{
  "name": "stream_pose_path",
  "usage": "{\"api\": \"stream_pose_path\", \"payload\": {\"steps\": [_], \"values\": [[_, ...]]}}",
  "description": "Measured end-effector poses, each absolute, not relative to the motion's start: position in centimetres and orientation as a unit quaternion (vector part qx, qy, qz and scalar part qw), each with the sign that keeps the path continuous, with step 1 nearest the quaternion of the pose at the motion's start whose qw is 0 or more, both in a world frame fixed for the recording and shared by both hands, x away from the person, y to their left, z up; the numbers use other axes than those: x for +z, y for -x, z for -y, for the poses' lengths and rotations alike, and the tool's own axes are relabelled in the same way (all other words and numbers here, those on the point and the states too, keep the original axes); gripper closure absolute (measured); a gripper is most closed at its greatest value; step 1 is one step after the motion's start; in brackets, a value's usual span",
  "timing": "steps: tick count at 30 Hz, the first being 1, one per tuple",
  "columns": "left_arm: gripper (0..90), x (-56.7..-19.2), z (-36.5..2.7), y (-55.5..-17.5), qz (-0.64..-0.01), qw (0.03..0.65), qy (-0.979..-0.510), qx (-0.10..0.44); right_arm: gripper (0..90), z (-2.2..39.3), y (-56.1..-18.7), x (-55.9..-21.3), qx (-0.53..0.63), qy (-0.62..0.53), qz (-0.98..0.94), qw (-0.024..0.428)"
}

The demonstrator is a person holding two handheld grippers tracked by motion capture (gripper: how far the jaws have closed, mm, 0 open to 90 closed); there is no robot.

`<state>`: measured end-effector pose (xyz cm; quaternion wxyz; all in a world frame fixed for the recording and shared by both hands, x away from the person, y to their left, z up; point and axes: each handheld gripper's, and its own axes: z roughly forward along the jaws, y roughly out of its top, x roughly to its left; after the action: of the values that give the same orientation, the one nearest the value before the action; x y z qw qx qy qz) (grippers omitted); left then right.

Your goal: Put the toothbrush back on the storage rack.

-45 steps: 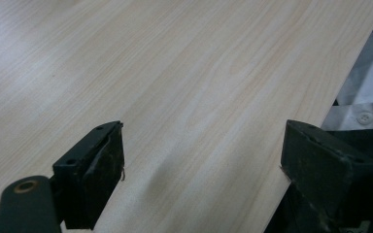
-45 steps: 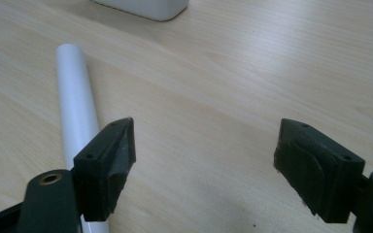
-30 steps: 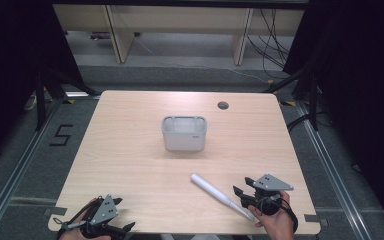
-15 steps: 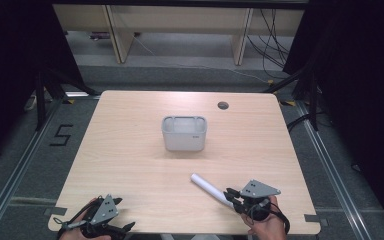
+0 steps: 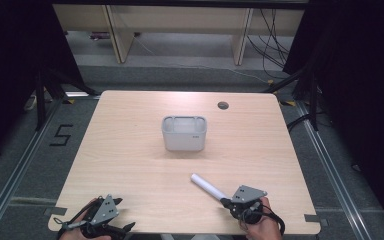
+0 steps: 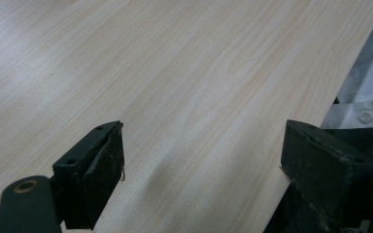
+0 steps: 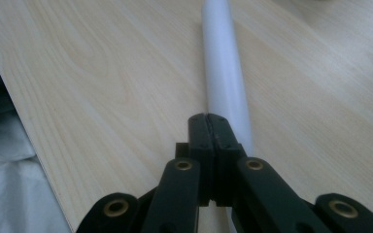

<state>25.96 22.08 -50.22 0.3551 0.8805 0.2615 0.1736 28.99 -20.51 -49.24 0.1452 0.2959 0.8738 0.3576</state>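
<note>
A white tube (image 5: 207, 186) lies flat on the wooden table (image 5: 130, 150) at the front right, angled toward the middle. My right gripper (image 5: 225, 201) sits at the tube's near end. In the right gripper view its jaws (image 7: 209, 119) have just been closing and now meet with nothing seen between them; the tube (image 7: 222, 63) runs on beneath and beyond them. My left gripper (image 5: 125, 227) rests at the front left edge. Its jaws (image 6: 204, 160) stand wide open over bare wood.
A grey open bin (image 5: 184, 140) stands at the table's middle. A small round hole (image 5: 223, 105) sits near the far right edge. The table's front edge and a white shirt (image 6: 369, 97) lie close beside the left gripper.
My right gripper has moved left and slightly down, from beside the tube's near end to over it. The left gripper has stayed in place.
</note>
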Motion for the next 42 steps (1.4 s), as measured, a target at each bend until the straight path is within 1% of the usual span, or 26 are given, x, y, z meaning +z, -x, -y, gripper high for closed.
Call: {"api": "stream_pose_path", "payload": {"steps": [4, 6, 8, 10, 12, 13, 19, 23, 24, 29, 31, 33, 35, 42], "values": [[15.6, -50.2, -22.1, -25.9, -0.258, 0.353, -0.883, 0.171, 90.0, 20.6, -29.0, -49.6, 0.347, -0.297, -0.879, 0.14], [15.6, -50.2, -22.1, -25.9, -0.266, 0.357, -0.879, 0.172, 90.0, 20.6, -29.1, -49.7, 0.342, -0.293, -0.882, 0.142], [15.7, -50.2, -22.1, -25.8, -0.263, 0.355, -0.881, 0.171, 90.0, 20.7, -28.9, -49.7, 0.335, -0.305, -0.882, 0.133], [15.6, -50.2, -22.1, -25.8, -0.264, 0.355, -0.881, 0.17, 90.0, 20.7, -29.0, -49.9, 0.336, -0.303, -0.88, 0.14], [15.6, -50.3, -22.0, -25.9, -0.267, 0.356, -0.879, 0.172, 90.0, 20.9, -29.0, -49.8, 0.323, -0.305, -0.886, 0.132], [15.6, -50.2, -22.1, -25.9, -0.262, 0.356, -0.88, 0.174, 90.0, 20.9, -29.1, -50.0, 0.329, -0.302, -0.884, 0.137], [15.6, -50.3, -22.0, -25.9, -0.267, 0.357, -0.879, 0.172, 90.0, 21.7, -29.3, -49.9, 0.321, -0.314, -0.883, 0.139], [15.6, -50.2, -22.1, -26.0, -0.257, 0.35, -0.884, 0.174, 90.0, 22.2, -29.4, -49.9, 0.32, -0.328, -0.878, 0.137], [15.6, -50.2, -22.1, -26.0, -0.257, 0.35, -0.884, 0.175, 90.0, 22.4, -29.7, -50.0, 0.321, -0.316, -0.881, 0.146], [15.7, -50.2, -22.1, -26.0, -0.254, 0.345, -0.886, 0.176, 90.0, 22.9, -30.0, -50.0, 0.315, -0.333, -0.876, 0.149], [15.7, -50.2, -22.1, -25.9, -0.252, 0.345, -0.887, 0.173, 90.0, 23.2, -30.5, -50.1, 0.317, -0.335, -0.873, 0.159], [15.6, -50.2, -22.1, -26.0, -0.251, 0.344, -0.888, 0.172, 90.0, 23.2, -30.4, -50.0, 0.313, -0.347, -0.87, 0.155], [15.6, -50.3, -22.1, -26.0, -0.258, 0.349, -0.884, 0.175, 90.0, 23.3, -31.1, -50.0, 0.313, -0.344, -0.869, 0.168], [15.7, -50.2, -22.1, -26.0, -0.254, 0.346, -0.887, 0.173, 90.0, 23.0, -32.4, -50.1, 0.307, -0.351, -0.867, 0.175]]}}
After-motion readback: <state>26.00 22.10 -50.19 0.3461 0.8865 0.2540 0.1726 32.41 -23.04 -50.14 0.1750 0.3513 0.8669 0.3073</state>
